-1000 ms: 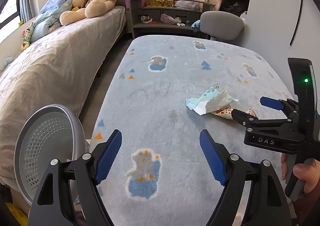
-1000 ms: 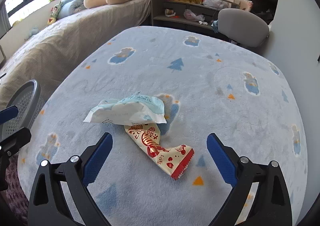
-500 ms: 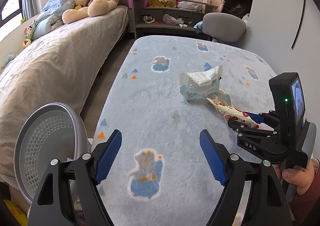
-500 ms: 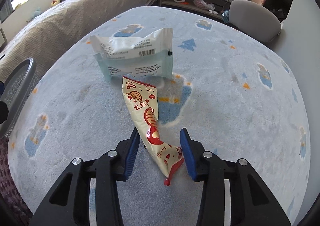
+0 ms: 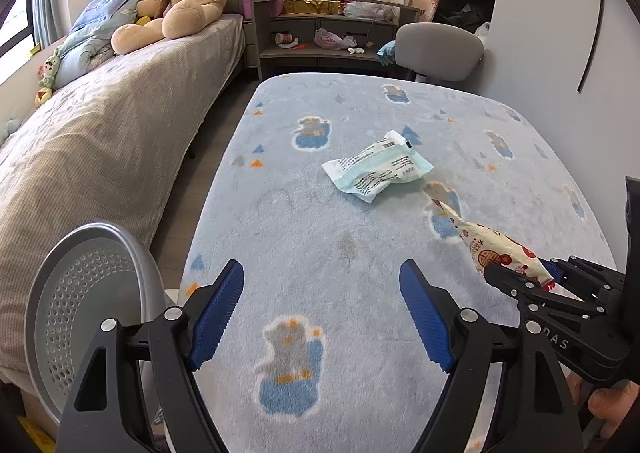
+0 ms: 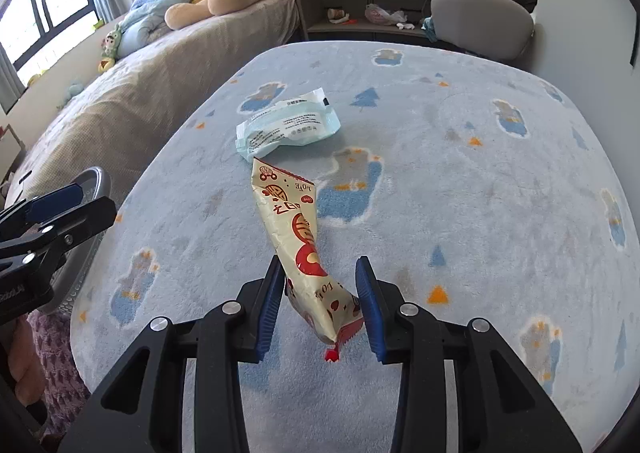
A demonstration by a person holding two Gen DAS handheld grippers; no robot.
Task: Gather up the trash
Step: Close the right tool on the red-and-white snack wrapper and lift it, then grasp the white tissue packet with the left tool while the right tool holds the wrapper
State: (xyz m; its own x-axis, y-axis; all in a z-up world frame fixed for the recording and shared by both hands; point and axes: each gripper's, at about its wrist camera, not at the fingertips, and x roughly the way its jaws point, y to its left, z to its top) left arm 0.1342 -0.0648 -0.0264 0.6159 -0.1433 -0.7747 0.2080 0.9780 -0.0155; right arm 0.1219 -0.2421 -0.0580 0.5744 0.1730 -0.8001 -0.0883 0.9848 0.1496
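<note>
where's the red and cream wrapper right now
The wrapper is clamped in the right gripper above the blanket, just nearer than the blue packet.

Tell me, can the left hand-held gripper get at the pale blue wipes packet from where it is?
Probably yes. The left hand-held gripper is open, and only bare blanket lies between it and the wipes packet. The right hand-held gripper, shut on the red-and-cream wrapper, sits off to the side.

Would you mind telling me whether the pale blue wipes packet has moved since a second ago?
Yes. The wipes packet has flipped printed side up and now lies farther up the blanket, clear of the red-and-cream wrapper it had overlapped.
</note>
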